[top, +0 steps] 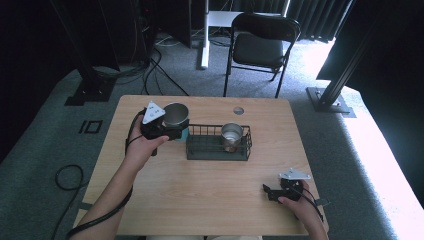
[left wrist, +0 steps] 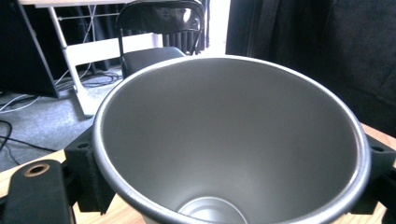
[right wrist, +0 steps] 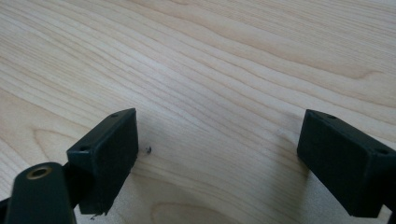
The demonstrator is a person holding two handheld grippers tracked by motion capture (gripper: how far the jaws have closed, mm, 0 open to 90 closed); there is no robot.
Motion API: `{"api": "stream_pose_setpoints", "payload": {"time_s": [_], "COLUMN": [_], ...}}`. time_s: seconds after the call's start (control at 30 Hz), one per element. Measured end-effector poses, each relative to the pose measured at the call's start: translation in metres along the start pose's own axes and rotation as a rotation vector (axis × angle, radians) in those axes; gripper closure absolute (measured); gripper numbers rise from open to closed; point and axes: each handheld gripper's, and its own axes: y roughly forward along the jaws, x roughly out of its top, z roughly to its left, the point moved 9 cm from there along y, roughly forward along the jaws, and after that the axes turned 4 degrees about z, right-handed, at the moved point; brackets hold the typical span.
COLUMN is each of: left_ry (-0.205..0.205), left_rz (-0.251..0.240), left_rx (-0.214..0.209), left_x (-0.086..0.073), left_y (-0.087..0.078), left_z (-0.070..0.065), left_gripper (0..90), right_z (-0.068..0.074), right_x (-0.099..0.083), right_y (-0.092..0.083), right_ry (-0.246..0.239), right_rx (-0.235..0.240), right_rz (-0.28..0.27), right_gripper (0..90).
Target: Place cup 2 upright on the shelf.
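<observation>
My left gripper (top: 172, 131) is shut on a steel cup (top: 176, 115) and holds it upright at the left end of a black wire basket (top: 218, 149). In the left gripper view the cup (left wrist: 231, 144) sits between both jaws, its empty inside facing the camera. A second steel cup (top: 231, 136) stands inside the basket toward its right end. My right gripper (top: 266, 192) rests low over the table near the front right corner. In the right gripper view its jaws (right wrist: 219, 154) stand wide apart over bare wood.
The wooden table (top: 210, 200) has a round cable hole (top: 238, 110) near its far edge. A black folding chair (top: 260, 45) stands beyond the table. Cables (top: 150, 75) lie on the grey carpet at the left.
</observation>
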Motion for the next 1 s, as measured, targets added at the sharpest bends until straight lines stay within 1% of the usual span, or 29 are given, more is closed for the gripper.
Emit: {"api": "stream_pose_setpoints", "payload": {"time_s": [0.03,0.13,0.2,0.23,0.3,0.33,0.37,0.47,0.57,0.6,0.73,0.8,0.83,0.9,0.93,0.97,1.0], "left_ry": [0.004,0.005,0.017,0.017,0.010,0.010,0.012,0.009,0.004,-0.005,-0.004,0.005,0.002,0.000,0.000,-0.012,-0.010], "left_rz": [0.001,-0.004,-0.011,-0.011,-0.013,-0.013,-0.007,-0.006,-0.008,-0.008,-0.001,-0.015,-0.013,-0.012,-0.012,-0.013,-0.014], "left_rx": [-0.006,-0.012,-0.026,-0.026,-0.040,-0.040,-0.043,-0.051,-0.059,-0.063,-0.070,-0.091,-0.097,-0.098,-0.098,-0.105,-0.096], "left_x": [0.003,0.006,0.011,0.011,0.013,0.013,0.012,0.011,0.010,0.008,0.003,0.000,-0.003,-0.009,-0.009,-0.012,-0.013], "left_y": [0.004,0.007,0.014,0.014,0.021,0.021,0.026,0.031,0.038,0.042,0.050,0.055,0.057,0.065,0.065,0.070,0.072], "left_z": [-0.004,-0.007,-0.013,-0.013,-0.018,-0.018,-0.021,-0.025,-0.029,-0.031,-0.034,-0.038,-0.040,-0.042,-0.042,-0.043,-0.043], "left_gripper": [13.8,13.8,13.8,13.8,13.8,13.8,13.8,13.8,13.8,13.8,13.8,13.8,13.8,13.8,13.8,13.8,13.8], "right_z": [0.000,0.000,0.000,0.000,0.000,0.000,0.000,0.000,0.000,0.000,0.000,0.000,0.000,0.000,0.000,0.000,0.000], "right_x": [0.000,0.000,0.000,0.000,0.000,0.000,0.000,0.000,0.000,0.000,0.000,0.000,0.000,0.000,0.000,0.000,0.000], "right_y": [0.000,0.000,0.000,0.000,0.000,0.000,0.000,0.000,0.000,0.000,0.000,0.000,0.000,0.000,0.000,0.000,0.000], "right_ry": [0.000,0.001,0.001,0.000,0.001,0.001,0.002,0.002,0.002,0.001,0.001,0.001,0.001,0.001,0.001,0.001,0.000], "right_rx": [0.000,0.000,0.000,-0.001,-0.001,-0.001,0.000,0.000,0.000,0.000,0.000,0.000,0.000,0.001,0.001,0.001,0.000], "right_rz": [0.000,0.000,-0.001,-0.001,-0.001,-0.001,-0.001,-0.001,-0.001,0.000,0.000,0.000,0.000,0.000,0.000,0.000,0.000], "right_gripper": [12.2,12.3,12.3,12.2,12.2,12.2,12.2,12.2,12.2,12.2,12.3,12.2,12.2,12.2,12.2,12.2,12.2]}}
